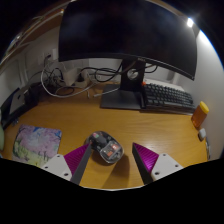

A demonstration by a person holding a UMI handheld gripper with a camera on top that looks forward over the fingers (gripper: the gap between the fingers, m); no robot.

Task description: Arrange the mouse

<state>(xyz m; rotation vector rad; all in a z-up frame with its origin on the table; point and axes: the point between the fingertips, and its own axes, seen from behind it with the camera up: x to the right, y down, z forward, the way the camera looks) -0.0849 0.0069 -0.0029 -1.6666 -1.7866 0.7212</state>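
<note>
hovering over the wooden desk (70, 120), the gripper (110, 160) is spread wide, mouse (106, 149) sitting between its fingers, gaps either side; monitor (125, 38) and keyboard (168, 97) beyond, no readable writing.

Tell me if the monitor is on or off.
Off, as far as shows: the monitor screen is uniformly dark. The open gripper has the mouse between its fingers.

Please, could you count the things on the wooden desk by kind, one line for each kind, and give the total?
Large black monitor: 1
Black keyboard: 1
Grey computer mouse, standing between the open tool fingers: 1
Colourful printed paper: 1
Small orange box: 1
Total: 5
</note>
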